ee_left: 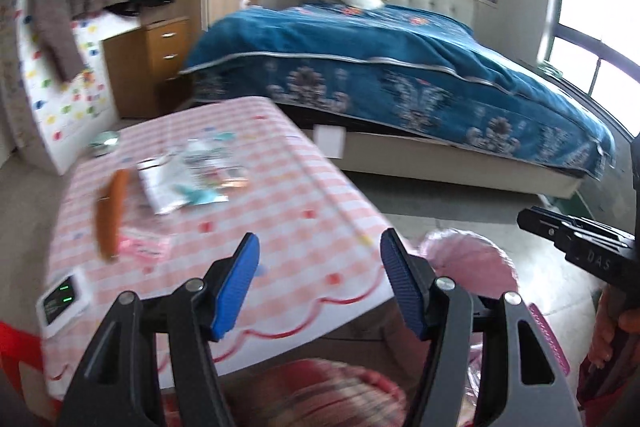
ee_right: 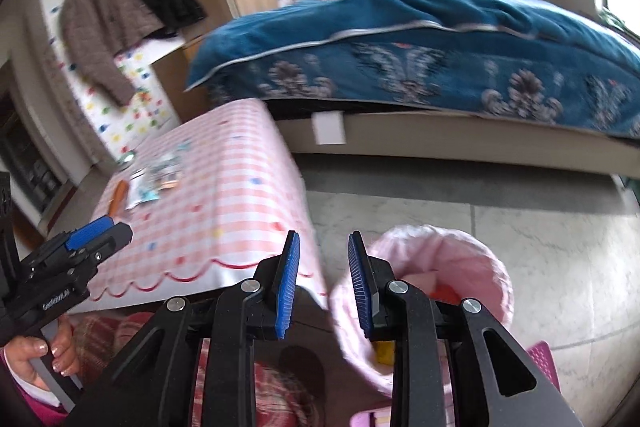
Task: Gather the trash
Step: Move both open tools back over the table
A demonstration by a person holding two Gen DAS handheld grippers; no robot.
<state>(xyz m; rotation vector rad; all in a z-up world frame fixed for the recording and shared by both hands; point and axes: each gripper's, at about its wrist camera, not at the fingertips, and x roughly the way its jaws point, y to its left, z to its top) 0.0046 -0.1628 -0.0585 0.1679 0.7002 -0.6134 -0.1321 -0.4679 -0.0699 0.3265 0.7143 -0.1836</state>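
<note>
Ahead-left of left gripper (ee_left: 320, 281): wrappers (ee_left: 188, 179), sausage (ee_left: 112, 215) lengthwise on table (ee_left: 304, 195) | left nearer, spread empty | right gripper (ee_right: 323, 285) parted, empty, beside bin (ee_right: 472, 267)

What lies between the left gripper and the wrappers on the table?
In the left wrist view, only bare checked tablecloth lies between the left gripper and the wrappers; the orange sausage-like piece lies aside.
</note>
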